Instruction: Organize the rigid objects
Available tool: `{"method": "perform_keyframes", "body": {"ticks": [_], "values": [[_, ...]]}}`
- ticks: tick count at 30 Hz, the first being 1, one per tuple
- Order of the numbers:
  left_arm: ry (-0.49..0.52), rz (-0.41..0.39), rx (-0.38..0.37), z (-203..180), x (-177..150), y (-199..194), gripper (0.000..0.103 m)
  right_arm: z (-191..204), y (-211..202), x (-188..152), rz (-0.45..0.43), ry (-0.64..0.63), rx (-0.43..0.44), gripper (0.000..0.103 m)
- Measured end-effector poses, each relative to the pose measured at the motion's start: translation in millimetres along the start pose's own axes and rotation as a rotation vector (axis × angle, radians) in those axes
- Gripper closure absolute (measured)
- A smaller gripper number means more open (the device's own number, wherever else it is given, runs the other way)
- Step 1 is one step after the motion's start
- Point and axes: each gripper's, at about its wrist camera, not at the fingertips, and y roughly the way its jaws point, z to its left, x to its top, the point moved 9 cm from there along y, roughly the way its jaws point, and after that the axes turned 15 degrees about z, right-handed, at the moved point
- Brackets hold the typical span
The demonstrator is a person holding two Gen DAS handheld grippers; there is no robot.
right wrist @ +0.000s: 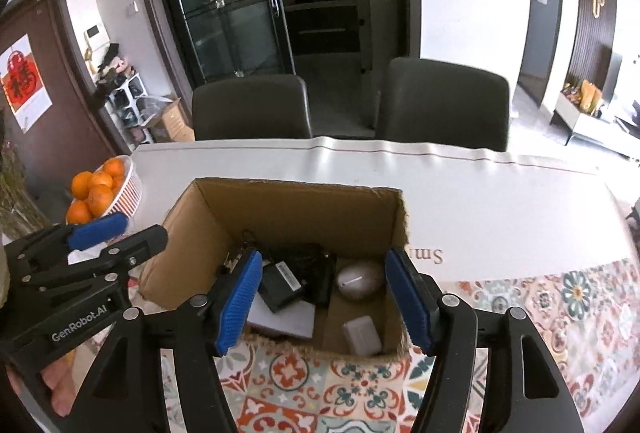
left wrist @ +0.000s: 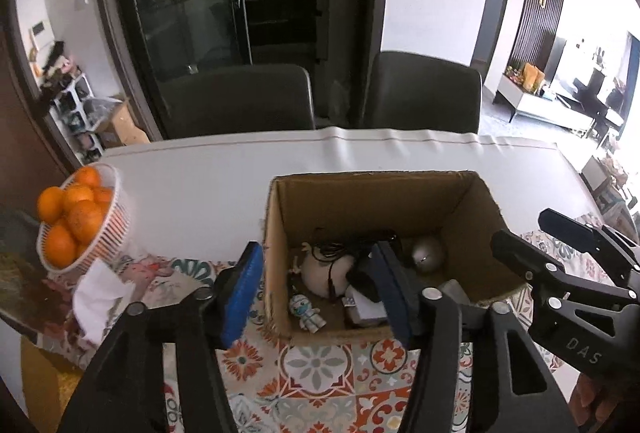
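Observation:
An open cardboard box (left wrist: 472,193) stands on the table; it also shows in the right wrist view (right wrist: 280,201). Inside lie a small white astronaut figure (left wrist: 306,313), a cream round toy (left wrist: 324,273), a black adapter with cable (right wrist: 280,285), a grey egg-shaped object (right wrist: 358,279), a small grey block (right wrist: 362,335) and a white flat box (right wrist: 280,317). My left gripper (left wrist: 320,293) is open and empty over the box's near left corner. My right gripper (right wrist: 324,301) is open and empty above the box's near edge.
A white basket of oranges (left wrist: 116,233) stands at the table's left, beside a white tissue (left wrist: 100,293). A patterned mat (left wrist: 320,373) covers the near table, white cloth (right wrist: 480,193) the far part. Two dark chairs (right wrist: 444,101) stand behind.

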Motion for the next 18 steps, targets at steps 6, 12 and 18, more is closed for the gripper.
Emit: {"method": "perform_keyframes", "body": {"ticks": [6,12,18], "values": [[-0.011,-0.096,0.055,7.1,-18.5,-43.4,0.021,2.8,-40.5,-17.7,-0.078,-0.019,-0.065,0.025],[-0.018,-0.201,0.103,10.7,-37.3,-89.9,0.005,6.1,-83.4,-35.8,-0.15,-0.029,-0.116,0.018],[-0.025,-0.283,0.137,10.9,-57.9,-131.0,0.0,5.7,-123.7,-54.4,-0.198,-0.01,-0.12,0.011]]}}
